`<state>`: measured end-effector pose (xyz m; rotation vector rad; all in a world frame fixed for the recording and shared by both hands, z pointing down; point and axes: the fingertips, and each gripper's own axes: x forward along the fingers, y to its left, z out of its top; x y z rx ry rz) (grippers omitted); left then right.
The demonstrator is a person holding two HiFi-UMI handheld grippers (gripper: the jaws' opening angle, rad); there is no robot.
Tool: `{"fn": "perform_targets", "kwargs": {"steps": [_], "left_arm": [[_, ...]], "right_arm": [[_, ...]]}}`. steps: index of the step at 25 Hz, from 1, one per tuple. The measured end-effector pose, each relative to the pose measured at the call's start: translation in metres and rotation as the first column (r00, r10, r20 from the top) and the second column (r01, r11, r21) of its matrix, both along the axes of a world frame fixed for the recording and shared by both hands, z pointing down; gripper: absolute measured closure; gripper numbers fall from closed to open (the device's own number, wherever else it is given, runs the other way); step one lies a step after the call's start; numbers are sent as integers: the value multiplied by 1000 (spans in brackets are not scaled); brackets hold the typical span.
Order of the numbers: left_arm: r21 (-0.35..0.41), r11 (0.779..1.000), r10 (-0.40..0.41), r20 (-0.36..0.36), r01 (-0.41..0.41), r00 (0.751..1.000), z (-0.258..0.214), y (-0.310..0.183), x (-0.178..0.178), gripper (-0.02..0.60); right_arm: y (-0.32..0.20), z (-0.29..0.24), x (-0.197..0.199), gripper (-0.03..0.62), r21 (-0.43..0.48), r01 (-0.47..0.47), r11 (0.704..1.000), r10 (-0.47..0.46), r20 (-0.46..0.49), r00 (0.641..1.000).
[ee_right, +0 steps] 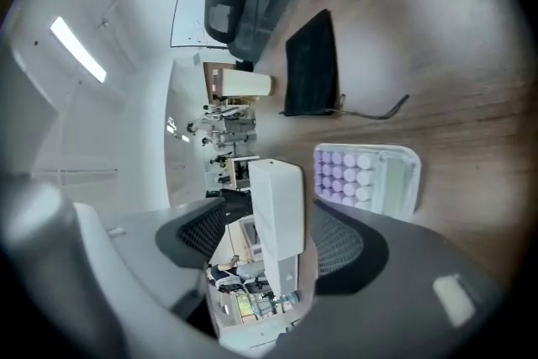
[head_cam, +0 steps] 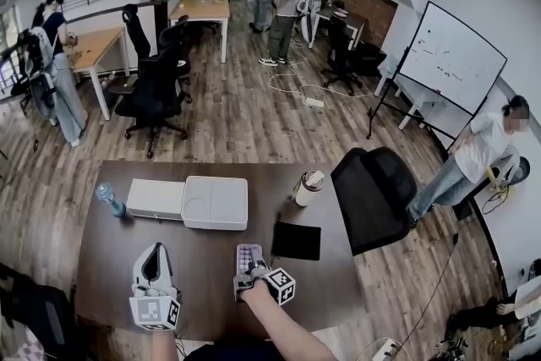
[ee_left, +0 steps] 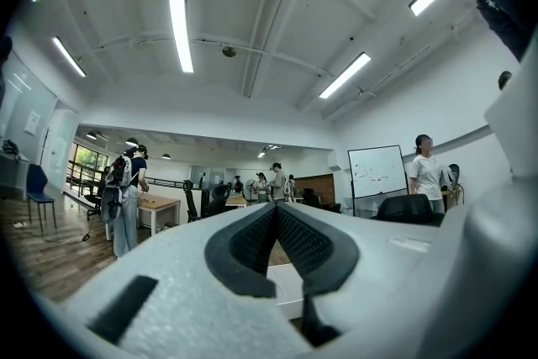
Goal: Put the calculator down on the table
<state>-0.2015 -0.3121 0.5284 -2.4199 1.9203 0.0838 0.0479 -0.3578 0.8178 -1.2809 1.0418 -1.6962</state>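
Note:
The calculator (head_cam: 248,254), white with rows of lilac keys, lies flat on the brown table (head_cam: 101,266) near its front edge. My right gripper (head_cam: 252,273) hovers just behind and above it. In the right gripper view the calculator (ee_right: 367,178) lies on the wood beyond the jaws, apart from them. The right gripper (ee_right: 269,214) is open and nothing is between its dark pads; only a distant white box (ee_right: 277,206) shows through the gap. My left gripper (head_cam: 153,259) rests to the left, pointing level. Its pads meet at the tip, so the left gripper (ee_left: 276,210) is shut and holds nothing.
Two white boxes (head_cam: 155,199) (head_cam: 215,202) stand side by side at mid table, a small blue bottle (head_cam: 110,199) left of them. A lidded cup (head_cam: 308,188) and a black pad (head_cam: 297,241) lie to the right. A black office chair (head_cam: 372,194) stands by the table's right edge.

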Motion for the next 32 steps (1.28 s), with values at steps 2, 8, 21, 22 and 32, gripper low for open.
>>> {"fn": "perform_targets", "kwargs": {"steps": [2,8,21,22,32], "left_arm": [[1,1000,0,0,0,1000,0,1,0,584],[13,1000,-9,-11,9,1000,0,0,-4,584],[9,1000,-19,-3,19,1000,-1,0,-10,584],[10,1000,-17,-1,17,1000,-2,0,-8,584],[9,1000,-22,13,22,1000,-2,-1,-10,584]], "right_arm": [[-11,-23,4,264,80,0,997,1,-10,1000],[-38,-97,11,255,332,22,943,-7,-47,999],[-36,-185,1,258,576,92,812,-28,-120,992],[-36,-185,1,258,581,99,808,-29,-128,991],[-33,-227,-15,263,511,496,702,-4,-694,720]]}}
